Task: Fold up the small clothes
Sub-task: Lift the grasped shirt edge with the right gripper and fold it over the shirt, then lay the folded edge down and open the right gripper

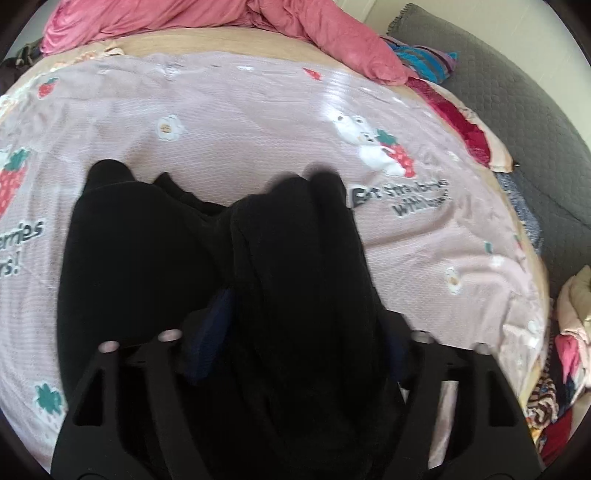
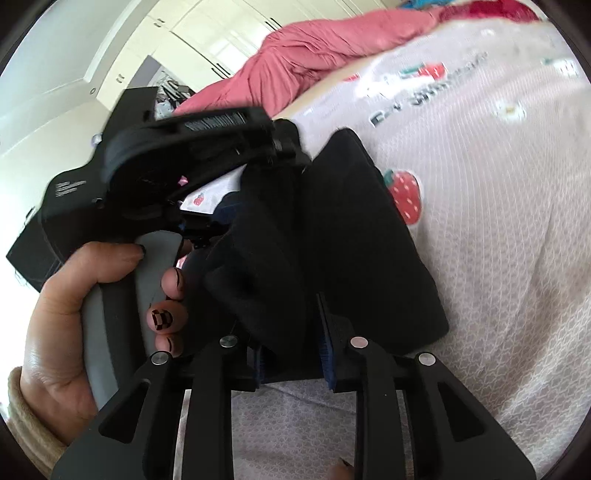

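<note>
Mid-fold, unfinished: black garment (image 1: 207, 258) bunched at frame centre over the strawberry-print bedsheet (image 1: 258, 122), left gripper (image 1: 295, 332) fingers closed on it, right gripper (image 2: 291, 332) fingers narrowly parted around a fold, grip uncertain; flattening, stacking remain.

Strawberry-print bedspread (image 1: 258, 122), pink quilt (image 1: 184, 18)

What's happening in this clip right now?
A person is folding a small black garment over a bed covered by a pink strawberry-print blanket. Both handheld grippers grip the cloth: the left gripper is buried in the fabric, and the right gripper pinches another edge. A pink duvet lies bunched at the far side.
</note>
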`<state>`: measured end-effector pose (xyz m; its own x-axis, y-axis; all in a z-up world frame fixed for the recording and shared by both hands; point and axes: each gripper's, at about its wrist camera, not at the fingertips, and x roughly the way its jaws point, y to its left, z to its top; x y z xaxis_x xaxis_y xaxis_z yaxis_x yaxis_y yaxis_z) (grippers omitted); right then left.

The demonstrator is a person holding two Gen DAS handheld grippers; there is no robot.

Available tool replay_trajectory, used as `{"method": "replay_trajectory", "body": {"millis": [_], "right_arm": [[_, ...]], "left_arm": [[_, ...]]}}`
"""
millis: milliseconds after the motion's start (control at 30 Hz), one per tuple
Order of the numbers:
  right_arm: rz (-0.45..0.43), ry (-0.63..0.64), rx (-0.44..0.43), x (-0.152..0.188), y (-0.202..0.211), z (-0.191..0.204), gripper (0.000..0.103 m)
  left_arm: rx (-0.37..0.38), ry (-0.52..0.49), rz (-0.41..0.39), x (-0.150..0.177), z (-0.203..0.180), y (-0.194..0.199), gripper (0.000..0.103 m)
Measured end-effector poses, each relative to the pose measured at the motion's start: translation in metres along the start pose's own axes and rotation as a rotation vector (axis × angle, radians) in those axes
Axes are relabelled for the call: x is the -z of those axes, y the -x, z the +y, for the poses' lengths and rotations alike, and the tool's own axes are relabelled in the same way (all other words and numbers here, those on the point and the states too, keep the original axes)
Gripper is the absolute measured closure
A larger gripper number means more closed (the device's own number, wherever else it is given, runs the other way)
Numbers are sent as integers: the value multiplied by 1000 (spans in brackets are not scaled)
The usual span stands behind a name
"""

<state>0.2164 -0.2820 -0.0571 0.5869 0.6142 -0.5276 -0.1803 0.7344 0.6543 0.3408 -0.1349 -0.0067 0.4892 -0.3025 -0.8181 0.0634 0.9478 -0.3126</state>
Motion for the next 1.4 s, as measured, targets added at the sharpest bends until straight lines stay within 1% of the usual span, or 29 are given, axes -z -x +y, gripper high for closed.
{"method": "replay_trajectory", "body": {"millis": [133,200,233,300,333,433,533,567,633,667,733,767,900,1033,1167,1267,1333,1400], "right_arm": [[18,-26,-7,2,4,-3,79],[24,-15,1,-1,6,-2,76],[24,-12,3,-1,7,-1,75],[39,6,-3,-2,9,1,69],[38,6,-8,-2,10,1,67],[54,15,-34,-4,16,2,57],[58,38,-46,-9,22,5,46],[61,42,-58,-12,24,5,40],[77,44,-92,-16,25,7,34],[86,42,-104,-21,23,3,29],[111,36,-126,-27,20,3,27],[121,33,-132,-31,17,3,26],[184,19,-166,-52,0,1,19],[194,-18,-170,-72,-9,-2,18],[255,-110,-224,-89,-28,-13,17],[263,-95,-211,-97,-31,-11,18],[265,-51,-178,-100,-34,-5,24],[263,14,-107,-102,-39,2,37]], "left_arm": [[31,-4,-9,1,-3,4,28],[63,0,-35,3,-2,12,27],[68,1,-54,4,1,19,26],[66,-7,-79,5,5,29,25],[63,-16,-94,7,9,37,25],[42,-22,-136,14,27,60,23],[0,-40,-157,24,42,74,21],[-13,-46,-162,28,47,77,21],[-25,-54,-165,35,55,81,21],[-31,-64,-168,39,59,85,21],[-62,-87,-182,47,65,89,19],[-66,-94,-188,50,67,90,19],[-55,-91,-186,55,76,84,18],[-62,-98,-160,59,87,77,18],[-62,-102,-150,59,91,76,15],[-52,-96,-139,58,94,73,14],[-51,-100,-133,58,94,71,14],[-44,-97,-129,58,94,69,14]]}}
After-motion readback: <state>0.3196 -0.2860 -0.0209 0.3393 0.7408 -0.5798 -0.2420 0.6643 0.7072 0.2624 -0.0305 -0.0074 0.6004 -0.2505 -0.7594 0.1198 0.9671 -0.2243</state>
